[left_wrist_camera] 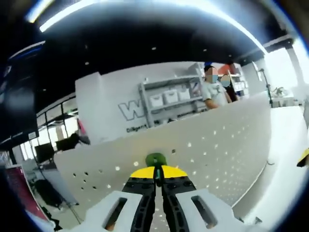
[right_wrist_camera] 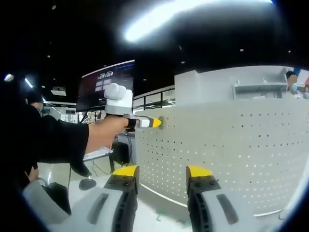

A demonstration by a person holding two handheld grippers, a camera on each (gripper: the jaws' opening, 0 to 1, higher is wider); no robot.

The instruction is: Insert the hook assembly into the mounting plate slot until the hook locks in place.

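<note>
A small green hook sits between the yellow tips of my left gripper, which is shut on it and holds it against the white perforated mounting plate. In the right gripper view, a hand holds that left gripper with the green hook at the upper left corner of the plate. How deep the hook sits in a hole is hidden by the tips. My right gripper stands open with nothing between its jaws, a short way off from the plate's lower part.
The plate stands upright on a white table. A yellow and black piece shows at the right edge. Behind the plate are grey shelves with bins and two people. A dark-sleeved arm crosses the left side.
</note>
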